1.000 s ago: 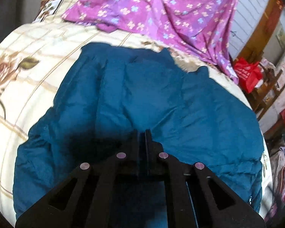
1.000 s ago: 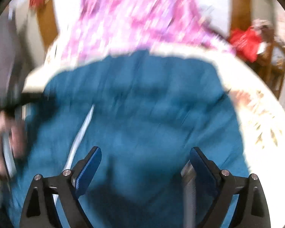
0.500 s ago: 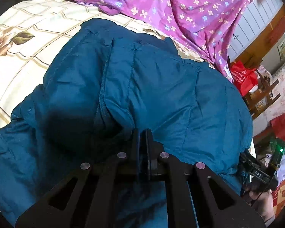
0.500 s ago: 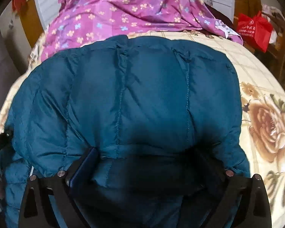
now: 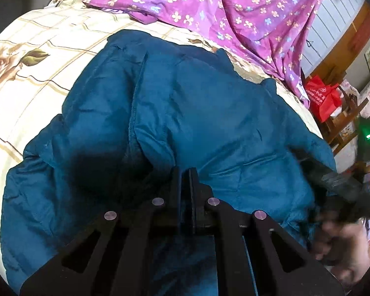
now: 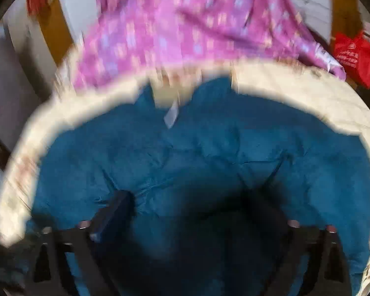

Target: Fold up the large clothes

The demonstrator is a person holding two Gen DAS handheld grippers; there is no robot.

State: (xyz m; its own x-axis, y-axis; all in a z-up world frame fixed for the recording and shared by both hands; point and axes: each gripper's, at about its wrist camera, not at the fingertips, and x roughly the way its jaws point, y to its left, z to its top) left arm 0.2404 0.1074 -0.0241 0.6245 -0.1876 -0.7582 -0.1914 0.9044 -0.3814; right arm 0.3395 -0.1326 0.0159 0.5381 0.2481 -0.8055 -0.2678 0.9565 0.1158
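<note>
A bed (image 5: 37, 49) covered by a cream sheet with a grid of lines and brown roses fills both views. Along its far edge lies a purple bedcover (image 5: 234, 7) printed with small flowers, one side hanging over the bed's far right corner. The teal down jacket (image 5: 209, 113) lies spread over the middle of the bed, puffed and creased, with a stitched seam running up its near-left part; in the right wrist view, which is blurred, the jacket (image 6: 209, 153) spans nearly the whole width of the bed, and a pale strip shows at a notch in its far edge.

The left tool (image 5: 184, 172) has its fingers pressed together, with a fold of the jacket bunched at their tips; whether cloth is actually caught between them cannot be told. The right tool (image 6: 197, 204) stands wide open, both fingers down against the jacket's near part, the right finger lost in shadow.

Beyond the bed's far right corner a red bag (image 5: 323, 96) sits on wooden furniture.
</note>
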